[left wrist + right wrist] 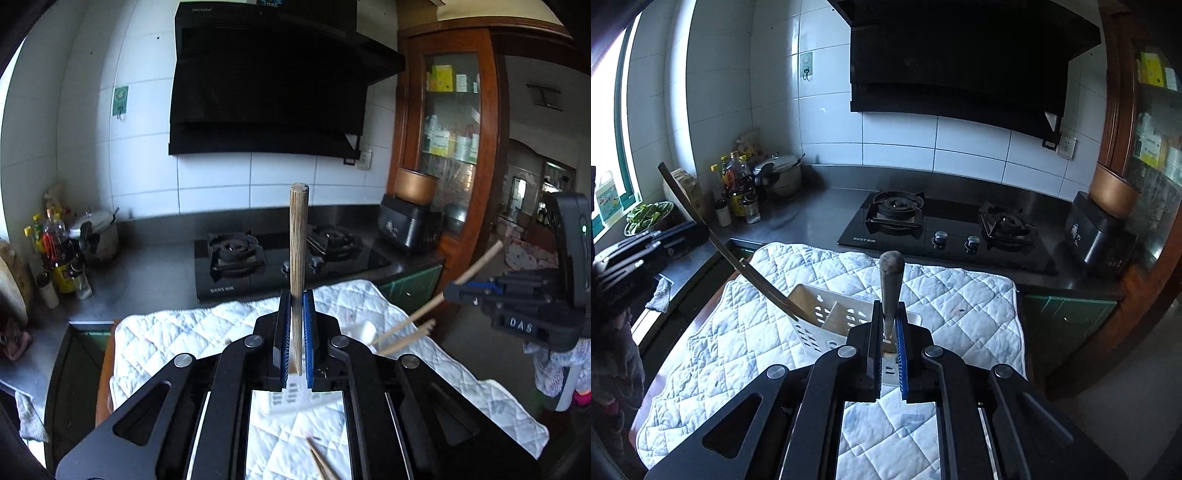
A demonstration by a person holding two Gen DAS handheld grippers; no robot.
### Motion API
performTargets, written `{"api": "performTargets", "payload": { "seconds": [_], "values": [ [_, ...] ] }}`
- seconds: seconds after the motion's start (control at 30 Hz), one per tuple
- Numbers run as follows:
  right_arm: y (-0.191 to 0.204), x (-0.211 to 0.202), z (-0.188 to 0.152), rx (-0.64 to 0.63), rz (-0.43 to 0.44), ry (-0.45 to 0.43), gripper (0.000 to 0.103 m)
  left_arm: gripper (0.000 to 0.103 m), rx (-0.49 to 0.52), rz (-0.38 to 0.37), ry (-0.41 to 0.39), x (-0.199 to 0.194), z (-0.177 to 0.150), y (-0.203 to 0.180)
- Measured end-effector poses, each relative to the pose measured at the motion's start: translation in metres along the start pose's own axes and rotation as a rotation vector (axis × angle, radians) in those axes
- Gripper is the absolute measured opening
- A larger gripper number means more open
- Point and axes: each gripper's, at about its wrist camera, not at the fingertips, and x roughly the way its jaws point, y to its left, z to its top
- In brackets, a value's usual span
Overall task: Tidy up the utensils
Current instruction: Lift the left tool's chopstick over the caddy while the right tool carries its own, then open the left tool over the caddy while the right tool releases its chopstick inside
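Left gripper (294, 332): jaws closed on a round, light wooden utensil handle (298, 240), which stands out at 12 o'clock beyond the blue pads. Right gripper (888, 332): jaws clamped on a grey-brown round wooden handle (891, 280), likewise pointing to 12 o'clock. Below both, a white slotted plastic utensil caddy (820, 317) sits on the white quilted cloth (960, 295) covering the desk.

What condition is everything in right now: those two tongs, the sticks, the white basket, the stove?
Left tongs: shut on a wooden chopstick, held upright.
Right tongs: shut on a grey-tipped chopstick, held upright.
White basket: on the quilted mat, a utensil already leaning in it.
Loose chopsticks: lying on the mat.
Stove: no flame, no pots on its burners.
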Motion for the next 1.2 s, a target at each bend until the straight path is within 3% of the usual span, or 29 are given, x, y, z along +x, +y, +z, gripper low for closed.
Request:
{"api": "performTargets", "payload": {
  "seconds": [0.13,0.63,1.0,1.2],
  "values": [
    [-0.008,0.017,0.0,0.005,-0.02,0.032,0.007,0.005,0.022,0.049,-0.006,0.017,0.004,-0.002],
    [-0.017,0.054,-0.009,0.003,-0.023,0.119,0.007,0.005,-0.068,0.02,0.157,0.076,-0.033,0.029],
    [-0.021,0.061,-0.01,0.017,-0.017,0.118,0.008,0.009,-0.068,0.02,0.162,0.074,-0.042,0.03],
    [-0.022,0.041,-0.011,0.031,-0.019,0.07,0.018,0.009,-0.071,0.01,0.133,0.054,-0.042,0.027]
  ]
}}
